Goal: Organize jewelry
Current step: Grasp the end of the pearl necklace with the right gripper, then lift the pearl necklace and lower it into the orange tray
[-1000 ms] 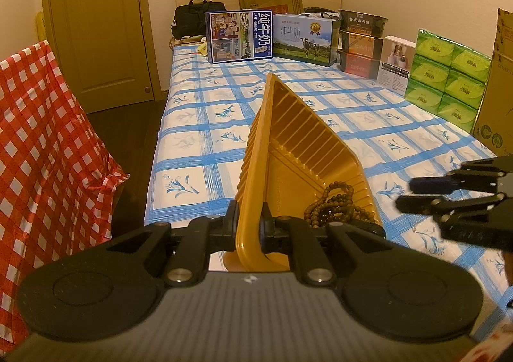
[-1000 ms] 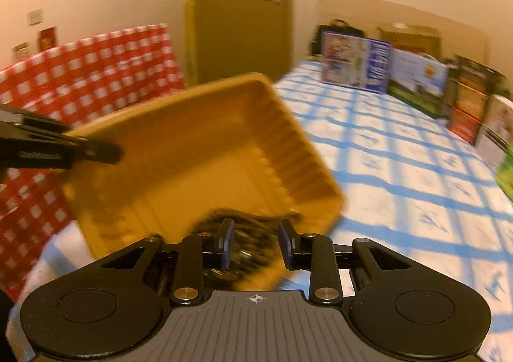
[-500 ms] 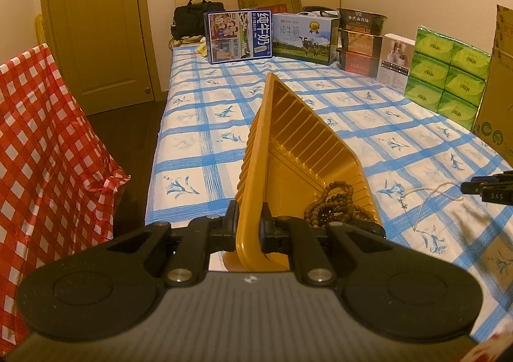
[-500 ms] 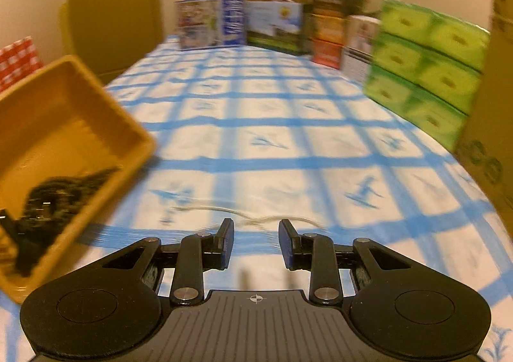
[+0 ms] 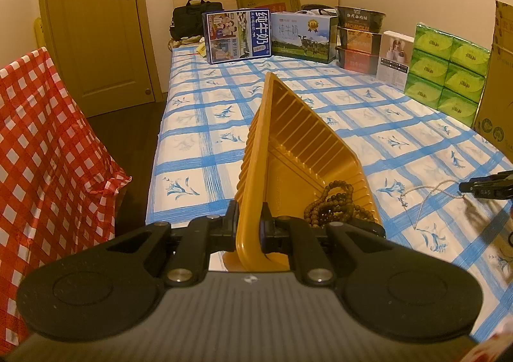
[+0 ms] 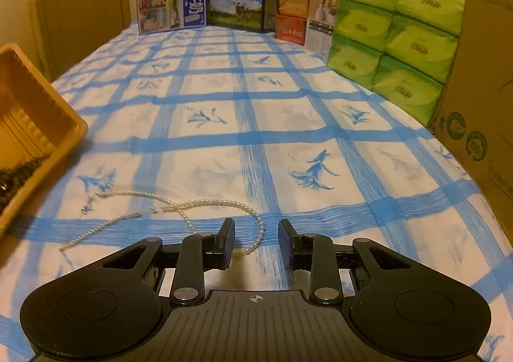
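My left gripper (image 5: 249, 217) is shut on the near rim of a yellow plastic tray (image 5: 298, 150), holding it tilted. A brown bead bracelet (image 5: 333, 205) lies in the tray's low near corner. A white pearl necklace (image 6: 192, 208) lies spread on the blue-checked cloth (image 6: 256, 124), just ahead of and left of my right gripper (image 6: 256, 233), which is open with one loop of pearls passing between its fingertips. In the left wrist view the necklace (image 5: 423, 198) lies right of the tray, with the right gripper's (image 5: 463, 186) tips at its far end. The tray's edge (image 6: 41, 124) shows at the left of the right wrist view.
Boxes (image 5: 237, 36) line the far end of the bed. Green tissue packs (image 6: 394, 28) and a cardboard box (image 6: 481, 79) stand along the right side. A red-checked cloth (image 5: 41, 150) hangs left of the bed, beside a door (image 5: 96, 25).
My right gripper swung away from over the tray to the right and came down over the pearl necklace on the cloth. The left gripper and tray stayed put.
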The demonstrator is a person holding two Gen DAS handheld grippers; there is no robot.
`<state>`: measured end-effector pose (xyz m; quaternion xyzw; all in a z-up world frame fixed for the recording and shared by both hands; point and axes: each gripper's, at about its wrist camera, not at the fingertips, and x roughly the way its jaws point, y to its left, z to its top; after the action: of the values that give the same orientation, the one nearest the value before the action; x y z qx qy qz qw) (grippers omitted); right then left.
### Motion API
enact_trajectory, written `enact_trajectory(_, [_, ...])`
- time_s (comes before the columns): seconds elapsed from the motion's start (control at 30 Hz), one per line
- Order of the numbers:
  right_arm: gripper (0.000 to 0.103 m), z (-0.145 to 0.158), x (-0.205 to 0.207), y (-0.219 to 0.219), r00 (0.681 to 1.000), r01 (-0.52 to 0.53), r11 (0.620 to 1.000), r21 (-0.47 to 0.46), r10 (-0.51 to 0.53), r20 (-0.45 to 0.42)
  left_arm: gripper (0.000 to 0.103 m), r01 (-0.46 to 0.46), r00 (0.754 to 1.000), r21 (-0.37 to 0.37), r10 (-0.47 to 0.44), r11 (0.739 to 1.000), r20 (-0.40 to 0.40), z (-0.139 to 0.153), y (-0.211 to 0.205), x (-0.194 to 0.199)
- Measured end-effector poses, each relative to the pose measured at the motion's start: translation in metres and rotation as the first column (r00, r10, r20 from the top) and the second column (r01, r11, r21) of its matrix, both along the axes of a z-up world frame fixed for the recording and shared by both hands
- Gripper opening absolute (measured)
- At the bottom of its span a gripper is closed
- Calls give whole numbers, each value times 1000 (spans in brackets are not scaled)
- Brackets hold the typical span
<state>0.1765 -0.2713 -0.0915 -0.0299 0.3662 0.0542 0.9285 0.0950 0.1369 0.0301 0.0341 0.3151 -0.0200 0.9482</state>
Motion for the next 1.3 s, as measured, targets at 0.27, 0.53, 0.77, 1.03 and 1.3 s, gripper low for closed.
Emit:
enact_trajectory(0.27, [24,-10,8,-2,1000,6,1000,0,-6,2,10,0,1000,2,0,1000,-1,0,-1,-1])
enact_trajectory(0.53, [2,-10,9,8,999,-40,997,-64,41,4,10,1,1000,3,-1,1000,-1,0,0,-1])
enact_trajectory(0.77, [2,11,-8,13,996,-58,996,-61,61,59,10,0,1000,2,0,1000,-1,0,-1,0])
enact_trajectory(1.03, [2,69,-29,31,977,-130,991,-24,133,169,10,0,1000,3,0,1000,-2,0,-2,0])
enact_trajectory(1.3, [2,124,-38,57,937,-248,968,-28,247,247,10,2,1000,6,-2,1000,-3,0,-1,0])
